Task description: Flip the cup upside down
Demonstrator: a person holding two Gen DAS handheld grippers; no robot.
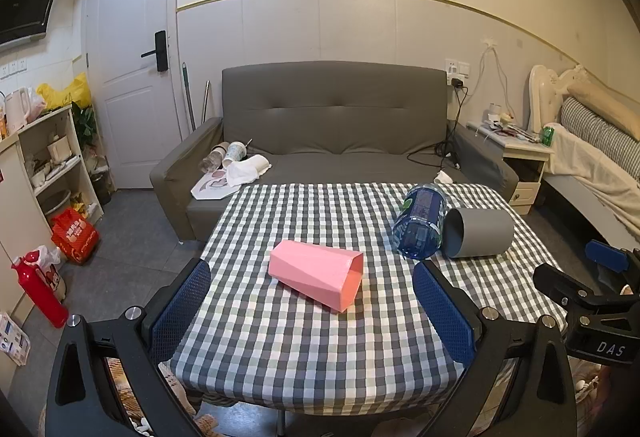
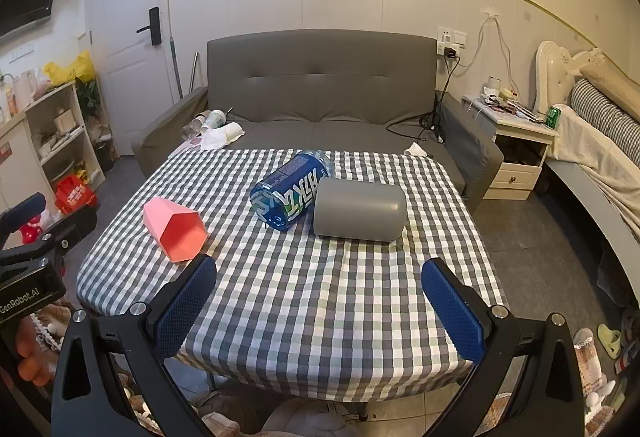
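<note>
A pink faceted cup (image 1: 316,273) lies on its side on the checked table (image 1: 280,337), mouth toward the near right; it also shows in the right wrist view (image 2: 176,231). A grey cup (image 1: 478,232) lies on its side at the right, also in the right wrist view (image 2: 358,211). A blue bottle-like cup (image 1: 420,221) lies beside it, touching, and shows in the right wrist view (image 2: 290,189). My left gripper (image 1: 312,309) is open, just short of the pink cup. My right gripper (image 2: 320,301) is open and empty, near the table's front edge, short of the grey cup.
A grey sofa (image 1: 332,125) with cups and paper on it stands behind the table. A shelf unit (image 1: 48,153) and red bottle (image 1: 40,293) are at the left. A nightstand (image 2: 520,145) and bed (image 2: 600,141) are at the right.
</note>
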